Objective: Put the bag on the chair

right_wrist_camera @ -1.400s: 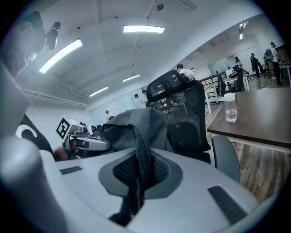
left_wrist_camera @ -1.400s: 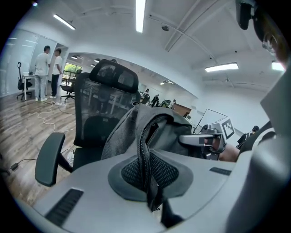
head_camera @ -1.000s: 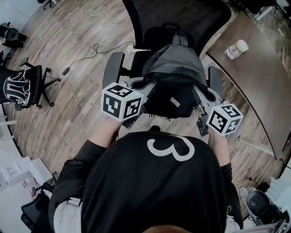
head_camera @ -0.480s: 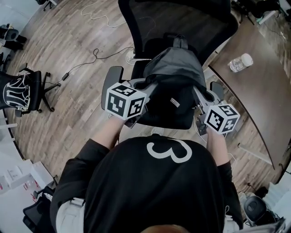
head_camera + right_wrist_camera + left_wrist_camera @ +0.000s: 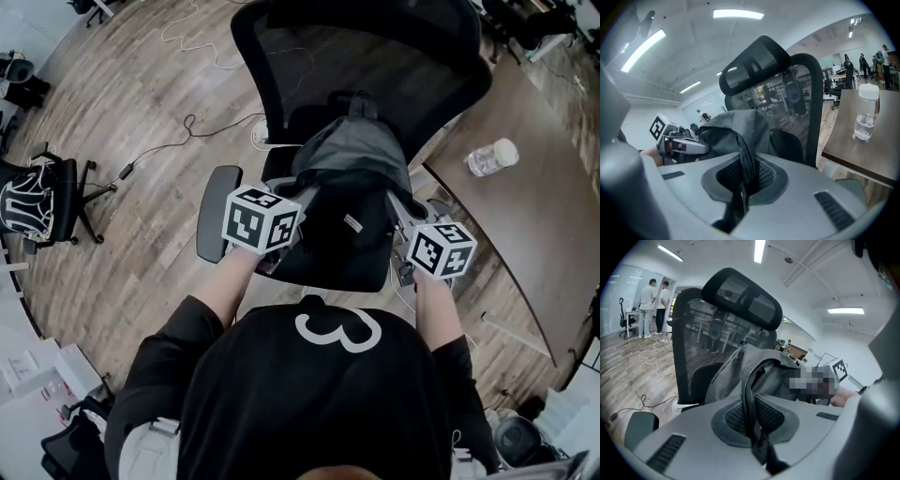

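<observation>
Nearest the person, both hands hold the tools at the front edge of the chair seat (image 5: 323, 267). The left hand-held gripper (image 5: 302, 194) is clenched on a dark strip at the bag's side, a strap or a zip seam, I cannot tell which; its own view shows the strip pinched flat between the pads (image 5: 752, 427). The right hand-held gripper (image 5: 399, 202) is clenched in the same way on the opposite side (image 5: 743, 180).

The bag (image 5: 352, 183), grey on top and black below, hangs between the two, straight ahead of both and equally near each. Its long axis runs away from the person toward the backrest (image 5: 375, 66), with the top handle at the far end. It is over the seat, between the armrests; whether its underside already touches the cushion no view shows. Judged from this, the coming move is a short lowering with both sides kept level, then letting go; the risk is the bag tipping forward off the seat's front edge if one side drops first.

What the bag holds cannot be seen.

Farther right, a clear bottle (image 5: 492, 157) stands near the table's far edge (image 5: 534, 234); it is capped and holds a little water.

Beyond, at left, a second chair (image 5: 37, 202) stands on the wooden floor.
</observation>
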### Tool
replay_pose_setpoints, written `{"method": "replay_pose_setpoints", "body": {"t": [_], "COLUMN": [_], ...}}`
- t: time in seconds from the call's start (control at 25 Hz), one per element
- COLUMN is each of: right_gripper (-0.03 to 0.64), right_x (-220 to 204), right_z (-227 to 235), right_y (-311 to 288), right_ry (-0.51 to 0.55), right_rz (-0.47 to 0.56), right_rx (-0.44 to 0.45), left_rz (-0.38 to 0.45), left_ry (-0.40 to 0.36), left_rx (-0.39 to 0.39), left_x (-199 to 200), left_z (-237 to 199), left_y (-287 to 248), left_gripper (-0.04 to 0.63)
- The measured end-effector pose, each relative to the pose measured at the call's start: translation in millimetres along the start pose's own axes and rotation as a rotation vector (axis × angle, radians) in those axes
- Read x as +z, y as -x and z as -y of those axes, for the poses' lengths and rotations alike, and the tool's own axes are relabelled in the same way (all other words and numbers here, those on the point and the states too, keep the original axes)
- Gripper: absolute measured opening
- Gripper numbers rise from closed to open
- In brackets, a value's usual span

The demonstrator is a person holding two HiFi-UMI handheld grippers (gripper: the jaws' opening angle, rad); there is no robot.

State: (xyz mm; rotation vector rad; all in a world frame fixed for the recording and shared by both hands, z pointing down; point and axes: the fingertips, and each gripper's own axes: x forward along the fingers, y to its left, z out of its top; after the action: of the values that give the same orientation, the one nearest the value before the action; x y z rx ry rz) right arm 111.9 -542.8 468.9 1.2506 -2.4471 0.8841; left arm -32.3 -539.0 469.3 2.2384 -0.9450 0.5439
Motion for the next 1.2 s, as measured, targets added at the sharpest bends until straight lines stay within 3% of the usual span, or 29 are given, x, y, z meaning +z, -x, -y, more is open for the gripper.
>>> {"method": "replay_pose_setpoints", "body": {"t": [0.52, 0.88, 1.2], "right_gripper": [0.029, 0.029, 0.029], "right_x": [-9, -9, -10], "right_z": [35, 45, 55], "right_y": [-48, -71, -85], "right_ry": [-0.005, 0.011, -0.006], "right_rz": [-0.061, -0.031, -0.022], "right_rx": [-0.025, -0.028, -0.007], "left_rz": [-0.031, -0.027, -0.029], "left_ry": [0.065, 0.047, 0.074], "left_rx": [0.015, 0.024, -0.028], "left_x": [-4, -3, -2], "left_z": [-41, -66, -77], "left_y": [-46, -66, -79], "left_gripper": [0.021, 0.023, 0.023]}}
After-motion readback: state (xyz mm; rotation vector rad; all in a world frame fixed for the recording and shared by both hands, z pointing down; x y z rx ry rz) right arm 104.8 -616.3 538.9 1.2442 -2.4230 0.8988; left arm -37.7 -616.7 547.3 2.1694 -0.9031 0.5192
